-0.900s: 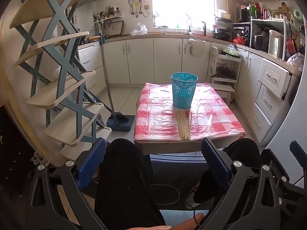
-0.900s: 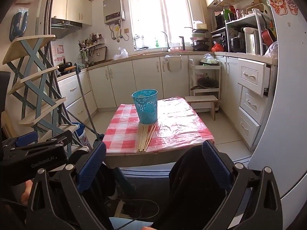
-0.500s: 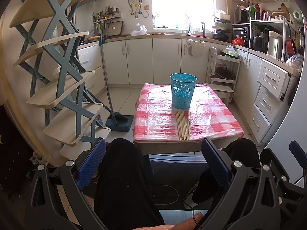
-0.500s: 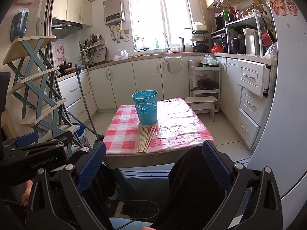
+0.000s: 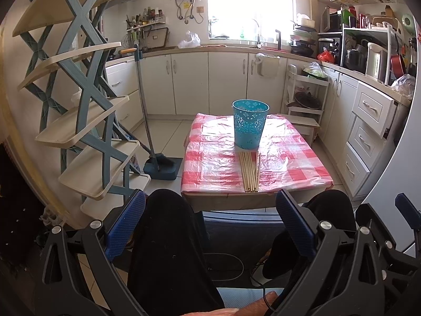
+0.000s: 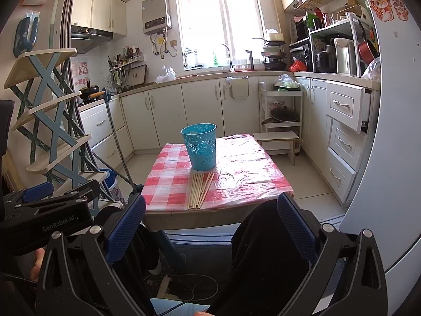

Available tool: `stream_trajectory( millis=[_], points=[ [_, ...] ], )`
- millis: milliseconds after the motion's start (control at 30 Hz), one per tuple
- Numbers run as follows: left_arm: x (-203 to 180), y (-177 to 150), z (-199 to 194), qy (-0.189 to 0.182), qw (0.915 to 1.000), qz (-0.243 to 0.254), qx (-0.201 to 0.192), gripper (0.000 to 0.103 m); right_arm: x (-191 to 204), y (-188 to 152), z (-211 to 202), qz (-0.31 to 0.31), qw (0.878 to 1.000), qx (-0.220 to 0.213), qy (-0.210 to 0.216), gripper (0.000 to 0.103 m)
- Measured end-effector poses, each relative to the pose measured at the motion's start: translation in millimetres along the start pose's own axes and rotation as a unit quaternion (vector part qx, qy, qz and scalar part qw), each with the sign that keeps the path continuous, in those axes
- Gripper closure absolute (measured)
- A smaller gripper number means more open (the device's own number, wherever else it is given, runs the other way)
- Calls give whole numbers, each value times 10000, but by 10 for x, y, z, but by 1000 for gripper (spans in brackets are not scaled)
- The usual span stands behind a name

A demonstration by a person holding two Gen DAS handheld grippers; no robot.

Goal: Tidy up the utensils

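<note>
A low bench (image 5: 210,158) covered with a red-and-white checked cloth under clear plastic stands in the middle of a kitchen floor. On it stands an upright turquoise perforated basket (image 5: 250,123), set toward the far half of the top. A bundle of wooden chopsticks (image 5: 250,171) lies flat on the cloth just in front of the basket, their far ends at or near its base and their near ends reaching the front edge of the bench; whether they touch the basket cannot be told. In the right wrist view the same chopsticks (image 6: 200,189) fan slightly, with one stick angled away from the rest. The left gripper (image 5: 210,226) is held low in front of the bench, over the seated person's dark-clad knees (image 5: 168,237), its blue-padded jaws spread wide with nothing between them. The right gripper (image 6: 210,229) is likewise spread wide and empty, well short of the bench. Both grippers are well apart from the chopsticks and basket. A tiered blue-and-cream shelf rack (image 5: 79,92) stands to the left, with a broom and dustpan (image 5: 160,163) beside it on the floor.
</note>
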State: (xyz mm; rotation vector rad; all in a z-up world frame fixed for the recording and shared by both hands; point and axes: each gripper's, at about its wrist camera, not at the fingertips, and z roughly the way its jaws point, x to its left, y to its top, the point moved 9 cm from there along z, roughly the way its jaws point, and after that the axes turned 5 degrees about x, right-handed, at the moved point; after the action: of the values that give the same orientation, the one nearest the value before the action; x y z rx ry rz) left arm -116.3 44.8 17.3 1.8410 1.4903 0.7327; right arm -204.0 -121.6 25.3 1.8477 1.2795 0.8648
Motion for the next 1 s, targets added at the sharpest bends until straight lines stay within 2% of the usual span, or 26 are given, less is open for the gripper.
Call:
stream_trajectory(
  millis=[300, 433, 500, 633, 733, 767, 1000],
  points=[
    [-64, -7, -14, -150, 9999, 23, -71, 8, 2, 0, -5, -5, 10000, -3, 7, 7],
    [-89, -48, 45, -227, 9997, 33, 71, 8, -8, -13, -31, -10, 10000, -29, -4, 7],
    [-84, -63, 74, -241, 9996, 24, 128, 8, 17, 2, -20, -4, 10000, -36, -9, 7],
    [-44, -24, 61, -151, 9999, 41, -8, 8, 39, 0, -6, -19, 10000, -60, -12, 7],
    [-33, -32, 113, -194, 9998, 49, 93, 8, 28, 27, 3, -49, 10000, -33, 6, 7],
    [-27, -33, 129, -216, 9997, 38, 122, 8, 58, -8, 37, -87, 9999, 118, -26, 7],
    [9, 37, 322, -135, 9997, 38, 199, 8, 140, -32, 250, -277, 9988, 389, 88, 7]
  ],
)
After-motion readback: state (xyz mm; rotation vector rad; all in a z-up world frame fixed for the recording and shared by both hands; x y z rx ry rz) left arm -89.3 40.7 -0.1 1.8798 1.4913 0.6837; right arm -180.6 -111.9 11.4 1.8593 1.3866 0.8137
